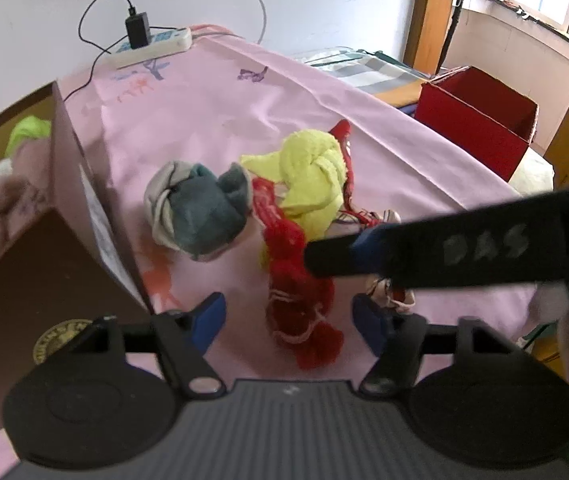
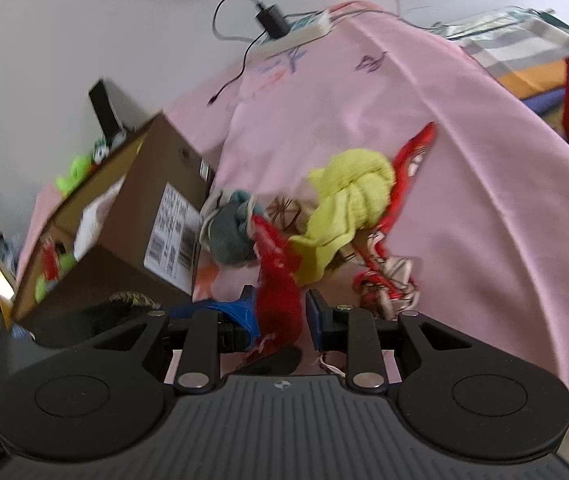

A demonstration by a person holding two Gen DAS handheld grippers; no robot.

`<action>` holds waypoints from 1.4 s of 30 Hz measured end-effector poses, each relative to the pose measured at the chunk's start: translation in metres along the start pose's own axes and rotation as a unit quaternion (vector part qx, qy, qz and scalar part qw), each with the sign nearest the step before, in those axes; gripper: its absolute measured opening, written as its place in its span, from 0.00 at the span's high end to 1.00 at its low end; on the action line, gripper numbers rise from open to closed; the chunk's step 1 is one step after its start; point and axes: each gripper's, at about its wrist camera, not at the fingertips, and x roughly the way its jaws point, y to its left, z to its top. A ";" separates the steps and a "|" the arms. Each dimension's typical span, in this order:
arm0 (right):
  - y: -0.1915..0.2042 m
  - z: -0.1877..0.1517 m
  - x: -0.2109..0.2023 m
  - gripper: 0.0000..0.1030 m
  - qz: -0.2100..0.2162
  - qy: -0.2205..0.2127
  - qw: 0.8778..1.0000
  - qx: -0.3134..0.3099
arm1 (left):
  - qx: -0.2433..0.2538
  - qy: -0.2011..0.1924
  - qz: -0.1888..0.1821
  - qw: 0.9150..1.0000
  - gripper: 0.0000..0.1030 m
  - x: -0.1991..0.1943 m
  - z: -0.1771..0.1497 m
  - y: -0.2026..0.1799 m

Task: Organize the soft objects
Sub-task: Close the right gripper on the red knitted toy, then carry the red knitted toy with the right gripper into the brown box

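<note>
The right gripper (image 2: 280, 312) pinches the red knitted cloth (image 2: 276, 280) between its blue pads. The left gripper (image 1: 288, 316) stands wide apart around that cloth's lower end, not pressing it. Just beyond both lie a yellow towel (image 1: 312, 176) and a grey-blue bundle (image 1: 196, 212) on the pink sheet (image 1: 224, 108), with a cardboard box (image 1: 84, 208) to the left.

A red knitted cloth (image 1: 296, 280) is stretched lengthwise, pinched at mid-length, its frayed end trailing on the pink sheet. Just beyond it, touching, a yellow-green towel (image 1: 312, 176) is bunched in a knot. To the left a grey-blue rolled bundle (image 1: 196, 212) is seen, beside a cardboard box (image 2: 164, 216).
</note>
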 end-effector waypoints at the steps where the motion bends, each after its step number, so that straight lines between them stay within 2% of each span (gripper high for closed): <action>1: 0.000 0.000 0.003 0.91 -0.002 0.005 1.000 0.000 | 0.001 0.003 -0.003 1.000 0.44 0.002 0.000 0.001; 3: -0.003 0.000 0.009 0.91 0.000 0.010 1.000 0.008 | -0.003 0.010 -0.005 1.000 0.50 0.008 -0.001 0.003; 4: -0.005 0.001 0.011 0.91 0.004 0.012 1.000 0.014 | -0.008 0.012 -0.006 1.000 0.56 0.011 -0.002 0.004; 6: -0.006 0.003 0.014 0.90 0.011 0.017 0.999 0.025 | -0.007 0.004 -0.006 1.000 0.60 0.010 -0.004 0.004; 8: -0.005 0.003 0.018 0.90 0.019 0.026 0.999 0.027 | -0.005 0.000 -0.012 1.000 0.69 0.010 -0.004 0.003; 10: -0.001 0.002 0.020 0.87 0.021 0.030 0.999 0.022 | -0.005 -0.002 -0.012 1.000 0.71 0.009 -0.004 0.002; 16: 0.006 0.000 0.014 0.89 0.022 0.029 0.999 0.011 | -0.008 -0.010 -0.016 1.000 0.72 -0.001 -0.006 0.005; 23: 0.016 -0.007 -0.004 0.91 0.027 0.018 0.999 0.011 | 0.013 -0.034 -0.008 0.999 0.72 -0.025 -0.014 -0.002; 31: 0.044 -0.018 -0.020 0.91 0.036 0.005 0.999 -0.022 | 0.021 -0.060 0.003 0.998 0.75 -0.059 -0.028 0.001; 42: 0.095 -0.011 -0.044 0.91 0.076 -0.052 0.992 -0.082 | -0.001 -0.126 0.024 0.992 0.76 -0.119 -0.027 0.026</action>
